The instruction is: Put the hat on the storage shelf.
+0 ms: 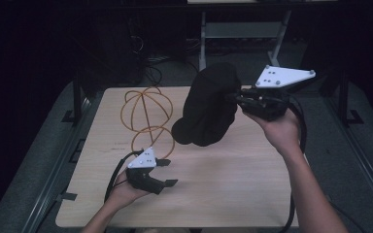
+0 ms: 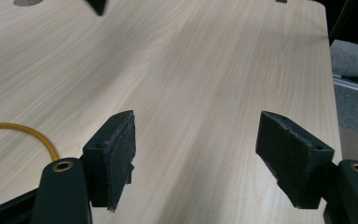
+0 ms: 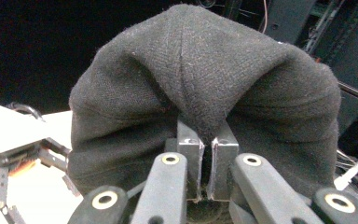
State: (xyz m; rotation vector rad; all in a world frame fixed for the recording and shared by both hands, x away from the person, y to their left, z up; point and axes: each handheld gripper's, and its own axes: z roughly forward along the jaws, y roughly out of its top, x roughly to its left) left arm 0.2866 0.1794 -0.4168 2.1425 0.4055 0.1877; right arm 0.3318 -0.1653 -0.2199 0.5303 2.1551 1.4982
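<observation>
Low by the table's near edge, left gripper (image 1: 166, 172) gapes wide with nothing between its pads, orange wire frame (image 1: 145, 116) just beyond; right gripper (image 1: 234, 97) pinches black beanie (image 1: 209, 107), lifted high.

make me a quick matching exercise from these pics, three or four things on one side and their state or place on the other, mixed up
Things:
1. black hat
2. orange wire frame
3. left gripper
4. right gripper

States:
A. open, nothing between its fingers
B. standing on the table
C. shut on cloth
D. held up above the table

Pairs: 1-D, 2-B, 3-A, 4-C
</observation>
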